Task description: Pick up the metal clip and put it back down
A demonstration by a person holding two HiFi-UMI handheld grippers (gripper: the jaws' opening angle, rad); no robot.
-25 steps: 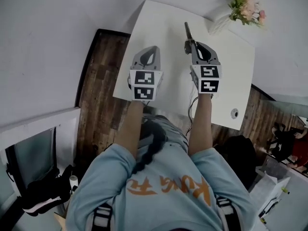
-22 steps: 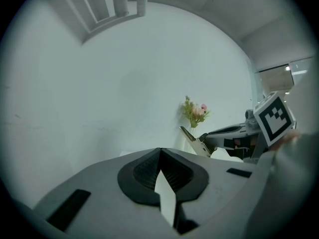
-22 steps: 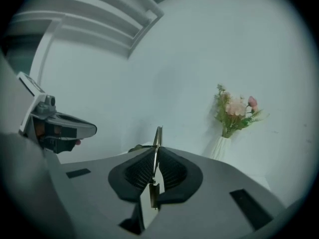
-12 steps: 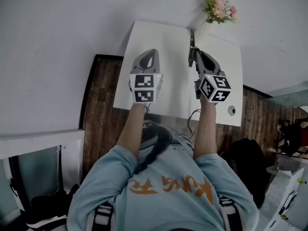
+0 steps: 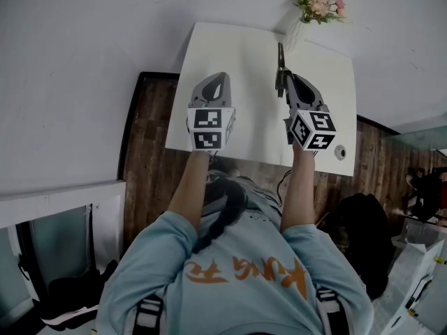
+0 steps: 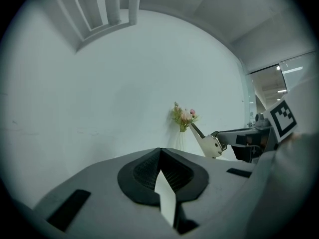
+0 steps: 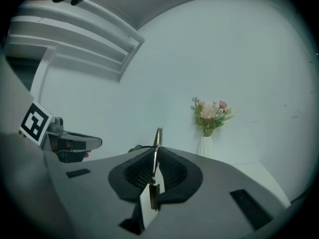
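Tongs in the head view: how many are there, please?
2. The left tongs, shut and empty, over the table's left edge; the right tongs, gripping the metal clip, nearer the flowers.

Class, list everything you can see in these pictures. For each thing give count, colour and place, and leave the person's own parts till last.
table: one, white, against the pale wall.
floor: one, dark wood, under and around the table.
metal clip: one, dull metal, over the table, sticking out of the right gripper's jaws.
vase: one, white, far right corner of the table.
flowers: one bunch, pink and green, in the vase.
small round thing: one, grey, near right corner of the table.
shirt: one, light blue with orange print, on the person.
left gripper: one, grey, jaws together, empty.
right gripper: one, grey, shut on the metal clip.
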